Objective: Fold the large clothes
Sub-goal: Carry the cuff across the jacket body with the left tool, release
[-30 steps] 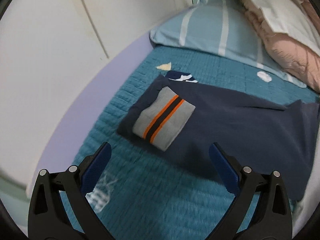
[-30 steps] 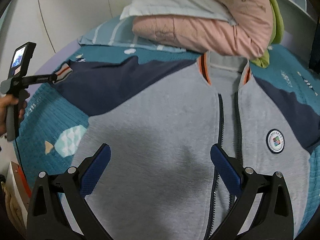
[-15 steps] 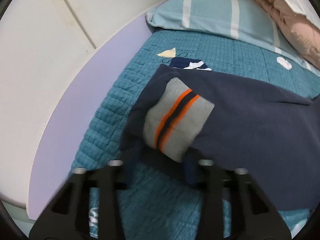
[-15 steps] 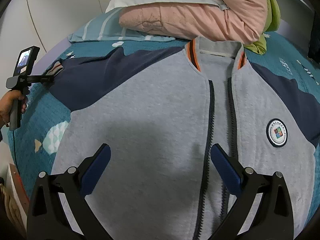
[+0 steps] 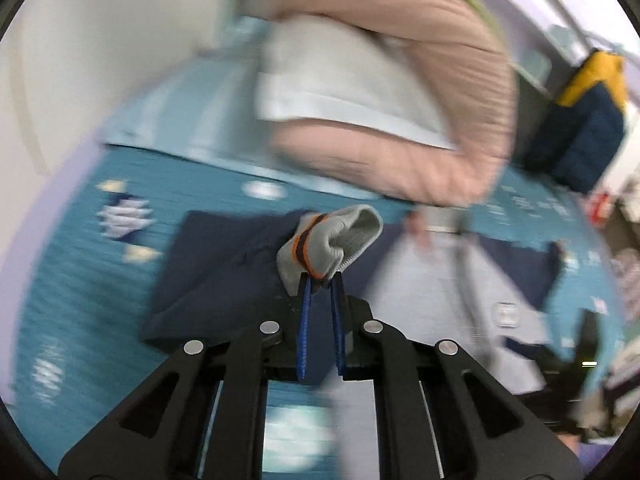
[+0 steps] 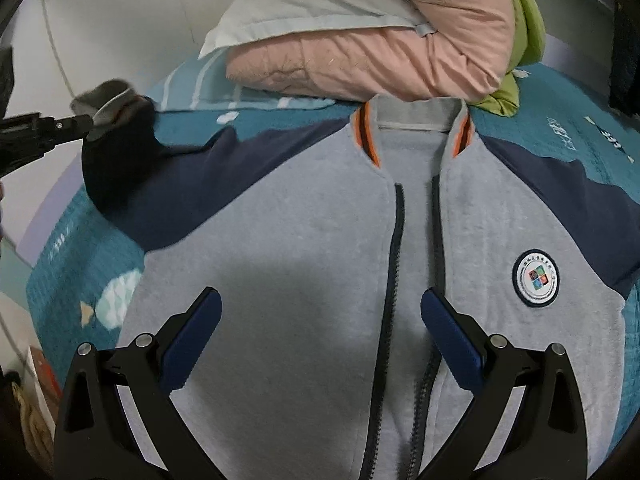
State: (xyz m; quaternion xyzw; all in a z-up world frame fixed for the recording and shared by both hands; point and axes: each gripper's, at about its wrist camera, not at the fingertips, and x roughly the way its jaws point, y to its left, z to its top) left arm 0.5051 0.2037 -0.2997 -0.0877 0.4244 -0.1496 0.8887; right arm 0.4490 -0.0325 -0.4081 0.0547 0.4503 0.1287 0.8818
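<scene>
Grey cuff (image 5: pixel 328 240) is pinched in the clenched left gripper (image 5: pixel 320 280); right gripper (image 6: pixel 320 320) gapes above the jacket (image 6: pixel 304 264).

A folded pink quilt (image 6: pixel 380 40) with a white pillow (image 6: pixel 304 12) is blocking the bed's head at twelve o'clock. The jacket (image 6: pixel 312 280) is covering the middle, leaving teal bedspread (image 6: pixel 68 248) lying bare at nine o'clock and at two o'clock. The left gripper (image 6: pixel 86 128) is occupying the ten o'clock corner, lifting the cuff (image 5: pixel 328 240) off the bed. A white wall (image 6: pixel 100 20) is closing the left side.
</scene>
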